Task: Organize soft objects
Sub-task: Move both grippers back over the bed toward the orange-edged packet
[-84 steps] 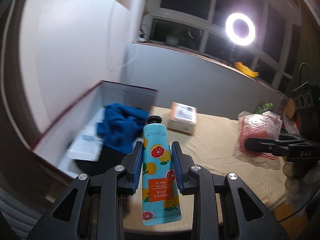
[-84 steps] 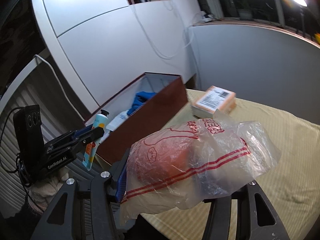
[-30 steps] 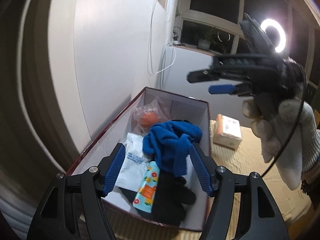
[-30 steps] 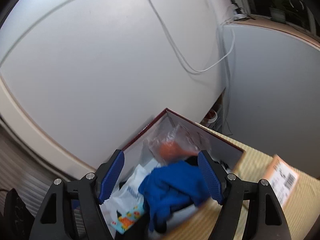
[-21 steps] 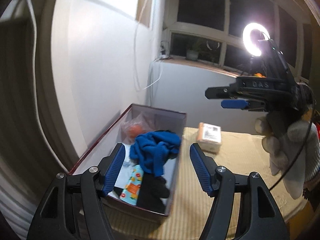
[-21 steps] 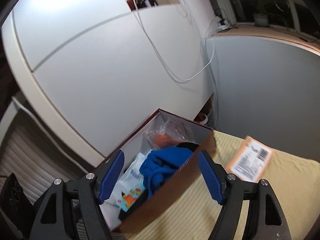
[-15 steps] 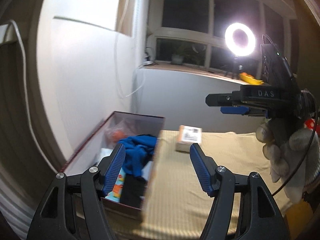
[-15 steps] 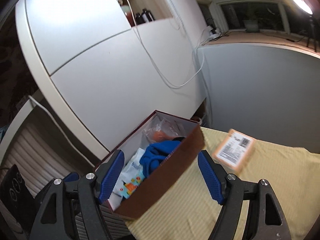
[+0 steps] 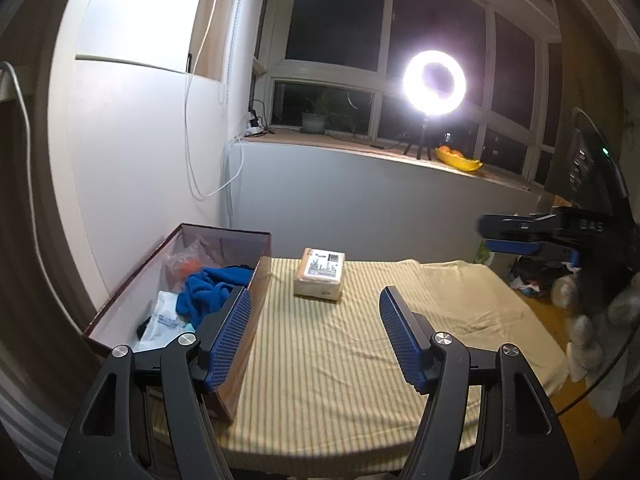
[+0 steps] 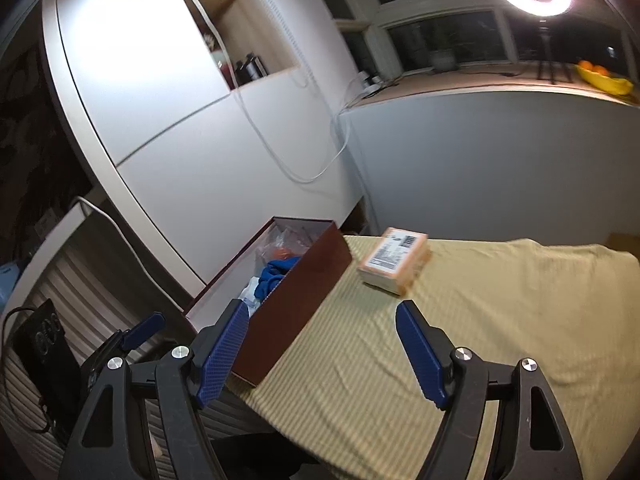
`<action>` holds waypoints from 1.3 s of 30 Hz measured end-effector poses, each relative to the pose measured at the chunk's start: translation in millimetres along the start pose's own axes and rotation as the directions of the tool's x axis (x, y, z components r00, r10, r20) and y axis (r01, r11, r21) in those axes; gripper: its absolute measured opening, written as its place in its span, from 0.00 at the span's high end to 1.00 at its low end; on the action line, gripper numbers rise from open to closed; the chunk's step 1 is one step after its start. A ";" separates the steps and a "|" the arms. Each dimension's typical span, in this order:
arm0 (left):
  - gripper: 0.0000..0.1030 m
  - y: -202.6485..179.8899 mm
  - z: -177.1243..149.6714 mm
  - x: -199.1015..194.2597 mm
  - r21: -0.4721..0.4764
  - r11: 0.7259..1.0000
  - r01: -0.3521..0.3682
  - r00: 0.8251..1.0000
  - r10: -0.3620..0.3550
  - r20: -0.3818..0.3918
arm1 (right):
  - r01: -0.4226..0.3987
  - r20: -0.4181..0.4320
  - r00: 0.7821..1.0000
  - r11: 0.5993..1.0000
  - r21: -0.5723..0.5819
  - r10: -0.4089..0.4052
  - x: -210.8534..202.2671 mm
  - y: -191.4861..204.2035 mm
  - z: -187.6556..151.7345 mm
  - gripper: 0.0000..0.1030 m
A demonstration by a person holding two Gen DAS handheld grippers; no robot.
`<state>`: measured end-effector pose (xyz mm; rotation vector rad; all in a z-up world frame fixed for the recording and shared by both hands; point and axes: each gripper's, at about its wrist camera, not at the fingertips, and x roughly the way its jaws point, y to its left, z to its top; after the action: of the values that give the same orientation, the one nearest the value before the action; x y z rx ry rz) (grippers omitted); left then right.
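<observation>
A dark red open box (image 9: 262, 280) (image 10: 316, 272) stands at the table's left edge. Inside lie a blue cloth (image 9: 212, 288) (image 10: 276, 274), a plastic bag with something orange (image 9: 186, 264) (image 10: 282, 246) and a white packet (image 9: 162, 316). A small orange-and-white carton (image 9: 320, 276) (image 10: 394, 260) lies on the yellow striped tablecloth (image 9: 360, 360) (image 10: 500, 320), right of the box. My left gripper (image 9: 314, 336) is open and empty above the table's near edge. My right gripper (image 10: 322, 352) is open and empty, also seen at right in the left wrist view (image 9: 524, 236).
White wall and cabinet run behind the box, with a hanging white cable (image 9: 208, 184). A grey low wall and windowsill carry a ring light (image 9: 434, 82), a plant pot and a yellow fruit bowl (image 9: 458, 158). The table's right edge drops to clutter on the floor.
Both grippers have let go of their objects into the box, the tube from the left and the bag from the right. Both have pulled back and turned right, over the tablecloth.
</observation>
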<state>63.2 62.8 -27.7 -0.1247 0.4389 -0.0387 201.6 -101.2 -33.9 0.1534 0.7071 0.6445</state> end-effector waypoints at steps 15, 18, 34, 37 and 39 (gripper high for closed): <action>0.35 -13.7 3.7 -10.3 0.002 1.000 -0.008 1.000 0.008 0.006 | 0.059 0.189 0.979 0.993 0.098 -0.077 -162.1 -67.3 -29.5 0.22; 0.34 -18.0 5.2 1.4 0.001 1.000 0.009 1.000 -0.009 -0.006 | 0.060 0.182 0.980 0.989 0.134 -0.084 -164.5 -87.1 -36.4 0.22; 0.32 -16.0 -13.5 130.8 -0.082 0.996 0.046 0.980 -0.061 -0.190 | -0.083 -0.018 0.996 0.981 0.175 0.088 -3.1 -152.4 15.2 0.22; 0.32 -19.2 -17.1 150.2 -0.087 0.995 0.049 0.977 -0.065 -0.201 | -0.125 -0.056 0.989 0.981 0.150 0.135 32.1 -146.6 35.0 0.22; 0.32 -20.2 -18.4 162.9 -0.095 0.994 0.046 0.977 -0.065 -0.201 | -0.150 -0.093 0.982 0.981 0.124 0.162 60.7 -139.7 51.2 0.22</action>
<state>202.6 30.3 -110.2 -0.2228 0.6427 -0.0873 339.4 -172.2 -76.5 0.2876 0.8386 0.7655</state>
